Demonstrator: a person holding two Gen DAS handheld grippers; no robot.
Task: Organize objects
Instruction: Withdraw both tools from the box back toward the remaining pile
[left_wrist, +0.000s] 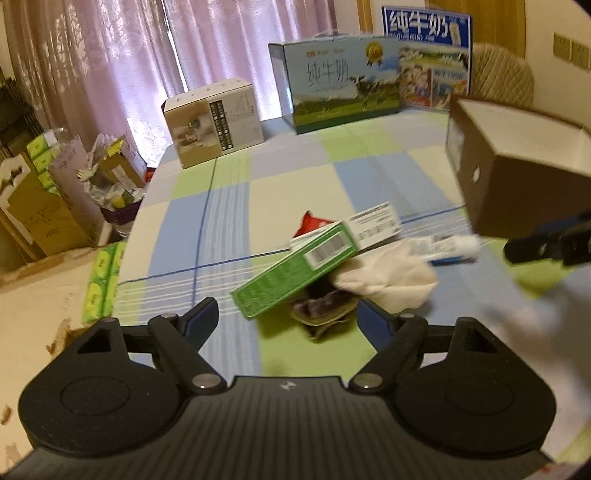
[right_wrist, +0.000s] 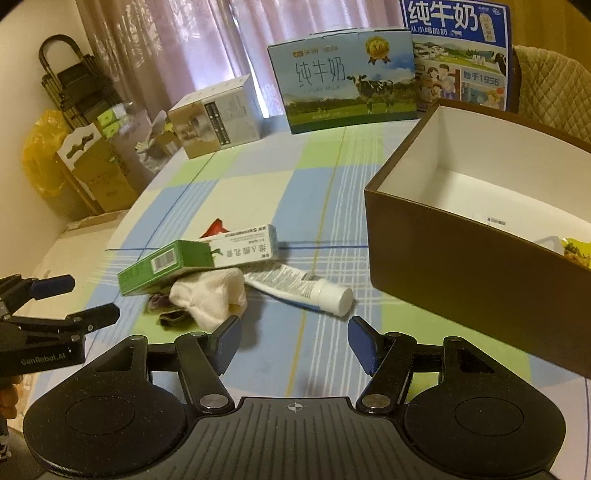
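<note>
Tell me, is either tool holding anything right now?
No. The left tool and the right tool are both open and empty, above the pile with the green box and tube.

Wide-spread right claw (right_wrist: 294, 341) just short of white-capped tube (right_wrist: 301, 287), brown box (right_wrist: 461, 266) beside.

The green box (right_wrist: 166, 266) hides most of a red packet (right_wrist: 214, 227); the brown box (right_wrist: 476, 236) runs off frame.

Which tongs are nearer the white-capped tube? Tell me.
Right. The right tongs sit open just short of the tube, cap almost between the fingers. The left tongs are off beyond the green box.
</note>
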